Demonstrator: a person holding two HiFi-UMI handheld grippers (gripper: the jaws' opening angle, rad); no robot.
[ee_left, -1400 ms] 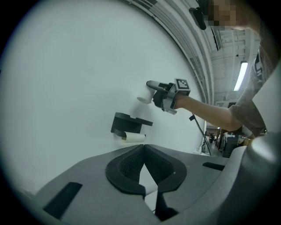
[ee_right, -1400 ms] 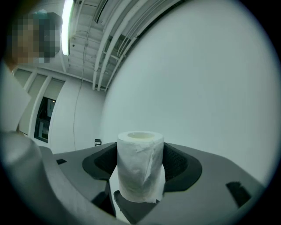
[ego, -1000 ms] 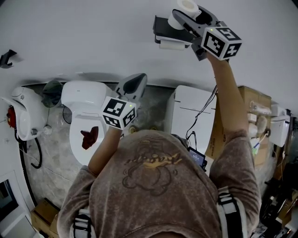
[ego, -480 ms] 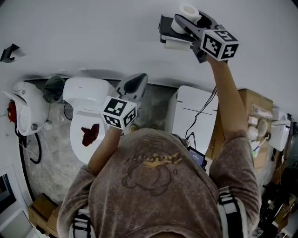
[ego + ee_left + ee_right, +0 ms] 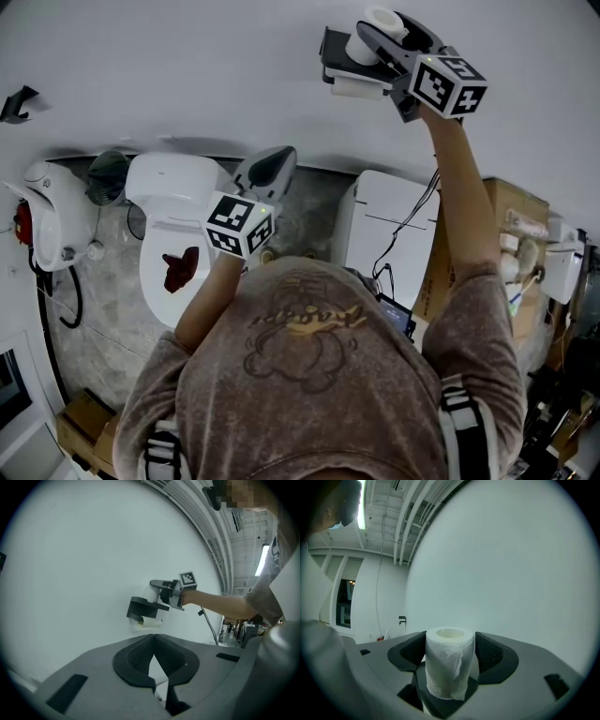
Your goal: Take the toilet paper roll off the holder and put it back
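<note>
The right gripper [image 5: 450, 641] pinches an upright white toilet paper roll [image 5: 449, 665] between its dark ribbed pads, close above the black wall-mounted holder [image 5: 337, 49], under which hangs another white paper roll [image 5: 359, 89]. The right arm stretches to the wall. The left gripper [image 5: 153, 638] is pressed together, empty, and held low.

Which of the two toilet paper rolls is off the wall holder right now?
The upright roll, clamped in the jaws of the right gripper and held up near the holder. The other roll sits under that black holder on the wall.
</note>
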